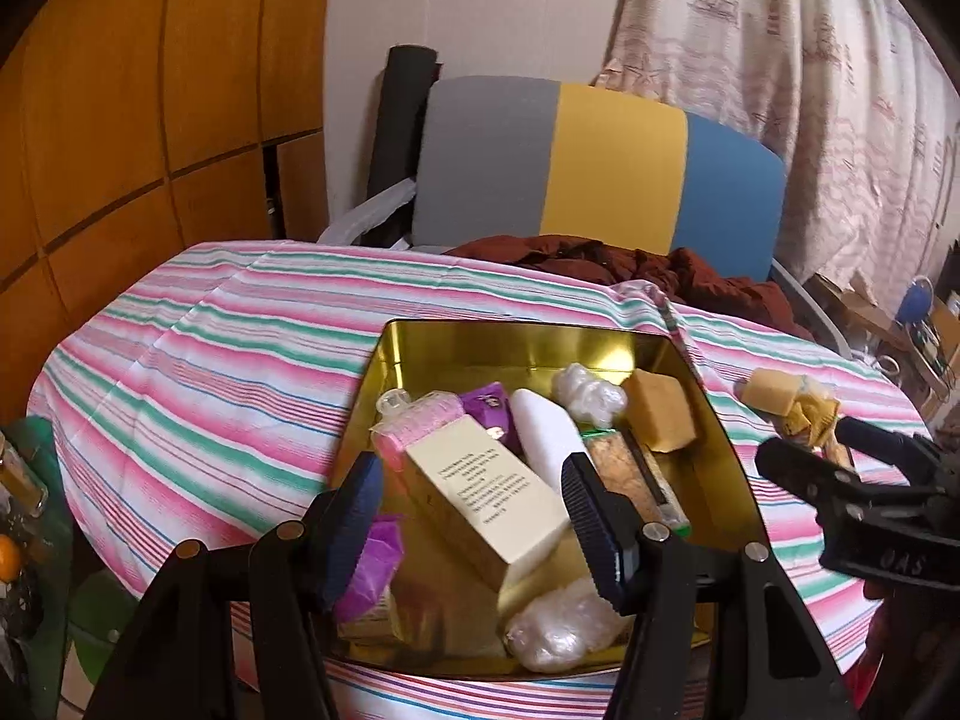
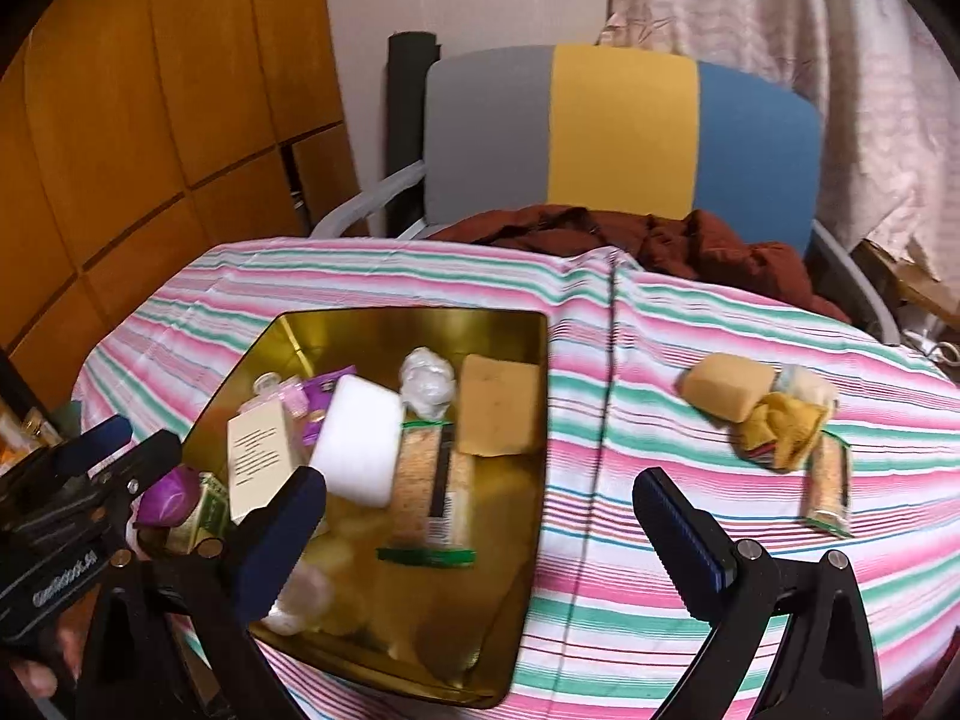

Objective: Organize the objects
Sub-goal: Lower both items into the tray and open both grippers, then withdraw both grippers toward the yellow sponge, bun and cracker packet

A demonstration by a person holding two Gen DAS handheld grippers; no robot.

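Observation:
A gold tin (image 1: 420,348) (image 2: 300,330) sits on the striped tablecloth (image 1: 210,324). It holds a cream box (image 1: 486,498) (image 2: 258,462), a white bar (image 1: 546,432) (image 2: 360,438), a tan block (image 1: 660,414) (image 2: 498,414), a cracker pack (image 2: 432,480), purple packets and plastic-wrapped lumps. My left gripper (image 1: 474,516) (image 2: 147,437) is open over the tin's near-left side, and the box lies below, between its fingers. My right gripper (image 2: 480,522) (image 1: 804,441) is wide open over the tin's right edge. To the right, a tan block (image 2: 726,384), a yellow wrapper (image 2: 780,426) and a cracker pack (image 2: 831,480) lie on the cloth.
A chair (image 1: 600,162) with a grey, yellow and blue back stands behind the table, with a brown garment (image 1: 630,264) draped on it. A wooden cabinet (image 1: 120,120) fills the left and a curtain (image 1: 840,90) the right. Green things (image 1: 36,450) sit at the table's left edge.

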